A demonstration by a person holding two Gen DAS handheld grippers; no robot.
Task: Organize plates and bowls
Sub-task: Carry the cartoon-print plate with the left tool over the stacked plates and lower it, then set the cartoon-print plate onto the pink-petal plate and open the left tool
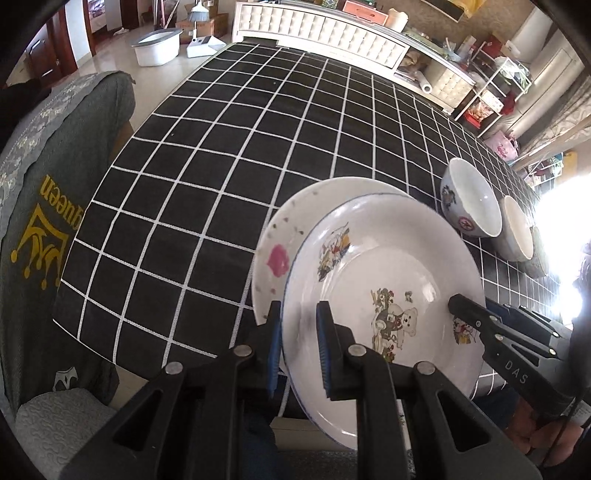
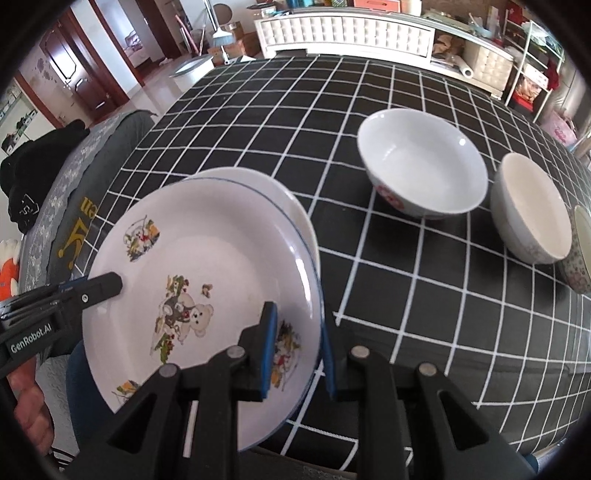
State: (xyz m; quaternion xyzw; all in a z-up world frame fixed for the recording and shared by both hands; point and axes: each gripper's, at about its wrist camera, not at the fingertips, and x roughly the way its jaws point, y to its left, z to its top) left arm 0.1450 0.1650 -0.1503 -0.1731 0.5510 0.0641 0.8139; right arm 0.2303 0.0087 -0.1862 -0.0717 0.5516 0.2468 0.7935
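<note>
Left tool [image 1: 299,325] pinching the left rim of a round white ceramic plate with cartoon bear print and thin blue edge line [image 1: 384,280], one blue-padded finger on top of the rim, one under it; right tool [image 2: 299,347] pinching the opposite rim of the same plate [image 2: 199,280], pads above and below the edge. Plate held tilted between both tools over the near edge of the black tabletop with white grid cloth [image 1: 207,177]. Directly behind the held plate, partly hidden by it, a second round white plate with pink flower print [image 1: 280,251], showing past the far rim; cannot tell if the two touch. Ahead and to the right of the right tool, three bowls in a row on the tabletop: a white ceramic bowl with red pattern outside [image 2: 421,166], just beside it a grey bowl with cream inside [image 2: 532,214], and at the frame edge a floral-patterned bowl [image 2: 580,251], mostly cut off. Left of the left tool, a chair with grey cloth cover bearing a yellow crown print [image 1: 48,229]. Far beyond the tabletop, a white tufted cabinet [image 1: 321,33] and a white tub on the floor [image 1: 157,46]
</note>
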